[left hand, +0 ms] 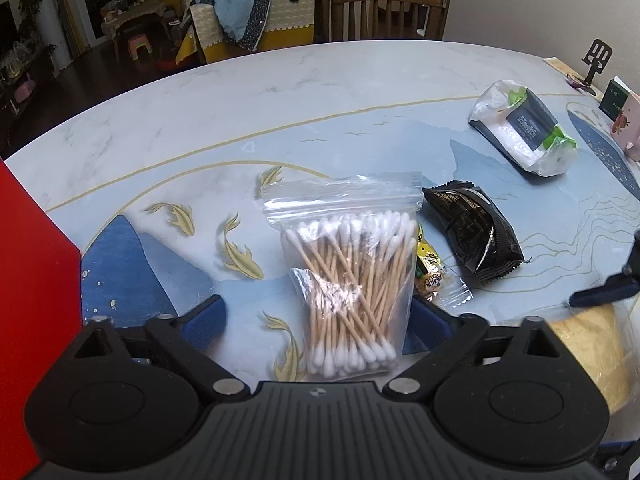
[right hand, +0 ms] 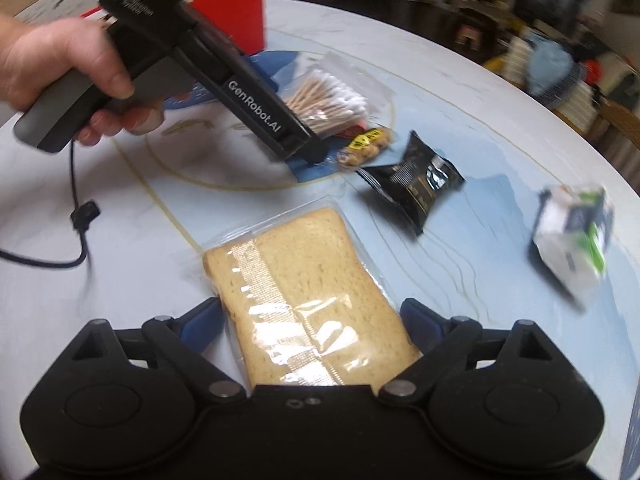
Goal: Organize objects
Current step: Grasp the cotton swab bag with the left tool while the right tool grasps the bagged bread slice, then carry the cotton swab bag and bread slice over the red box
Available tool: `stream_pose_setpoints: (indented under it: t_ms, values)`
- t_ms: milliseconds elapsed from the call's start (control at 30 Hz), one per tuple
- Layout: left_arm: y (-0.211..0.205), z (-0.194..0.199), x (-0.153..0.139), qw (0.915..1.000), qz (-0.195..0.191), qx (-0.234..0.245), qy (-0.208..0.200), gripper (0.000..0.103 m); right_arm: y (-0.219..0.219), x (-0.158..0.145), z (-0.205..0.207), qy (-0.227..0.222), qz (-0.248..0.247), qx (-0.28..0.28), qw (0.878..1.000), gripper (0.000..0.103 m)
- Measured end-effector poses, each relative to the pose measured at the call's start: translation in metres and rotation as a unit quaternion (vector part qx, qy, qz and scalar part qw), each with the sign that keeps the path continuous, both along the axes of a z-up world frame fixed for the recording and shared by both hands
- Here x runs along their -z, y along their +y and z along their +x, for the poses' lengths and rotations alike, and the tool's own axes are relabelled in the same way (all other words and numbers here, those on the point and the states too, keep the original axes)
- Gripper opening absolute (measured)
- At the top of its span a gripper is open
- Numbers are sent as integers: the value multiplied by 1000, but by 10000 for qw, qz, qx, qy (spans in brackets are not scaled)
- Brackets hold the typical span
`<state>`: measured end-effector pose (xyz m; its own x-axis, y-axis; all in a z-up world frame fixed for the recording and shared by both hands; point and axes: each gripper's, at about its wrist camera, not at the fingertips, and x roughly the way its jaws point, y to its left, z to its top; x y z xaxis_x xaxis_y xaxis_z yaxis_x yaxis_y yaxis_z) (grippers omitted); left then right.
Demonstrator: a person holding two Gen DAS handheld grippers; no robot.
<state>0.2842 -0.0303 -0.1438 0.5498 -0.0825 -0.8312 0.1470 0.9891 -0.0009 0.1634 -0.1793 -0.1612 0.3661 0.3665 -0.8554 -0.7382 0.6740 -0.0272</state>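
Note:
A clear zip bag of cotton swabs (left hand: 352,272) lies on the table between the wide-open blue fingers of my left gripper (left hand: 316,320); neither finger touches it. The bag also shows in the right wrist view (right hand: 332,100). A wrapped slice of bread (right hand: 308,300) lies between the open fingers of my right gripper (right hand: 316,320). A black snack packet (left hand: 476,232) (right hand: 416,176), a small yellow nut packet (left hand: 432,276) (right hand: 364,148) and a white-and-green pack (left hand: 524,128) (right hand: 572,236) lie on the table.
A red box (left hand: 28,288) (right hand: 232,12) stands at the left of the table (left hand: 240,92). The left gripper's body (right hand: 224,92) and its cable (right hand: 80,220) reach over the table. A chair (left hand: 388,12), a phone stand (left hand: 596,64) and a pink box (left hand: 628,124) are at the far side.

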Motion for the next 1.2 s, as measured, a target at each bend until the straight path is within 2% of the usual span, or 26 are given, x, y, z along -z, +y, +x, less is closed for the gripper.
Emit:
stream_pose_setpoints:
  t_ms: [200, 300, 367, 433, 533, 867, 1200]
  values:
    - [-5, -5, -4, 9999, -2, 101, -91, 71, 4, -3, -23, -58, -28, 729, 9973, 89]
    - [-8, -4, -6, 9998, -4, 174, -52, 58, 6, -4, -32, -72, -17, 1020, 9948, 87]
    - [-10, -5, -8, 9998, -4, 213, -9, 44, 8, -4, -35, -48, -12, 1191, 9929, 86]
    - [-11, -6, -10, 9997, 28, 232, 32, 38, 9, -5, -39, -1, 12, 1369, 9906, 85]
    - [-9, -12, -11, 9998, 9, 214, 16, 35, 9, -8, -45, 55, 60, 1596, 9872, 84]
    - [8, -57, -26, 9997, -255, 5, 57, 34, 9, -24, -68, 254, 389, 2268, 9728, 83]
    - [23, -113, -56, 9980, -627, 6, 40, 34, 22, -58, -91, 88, 470, 2350, 9708, 83]
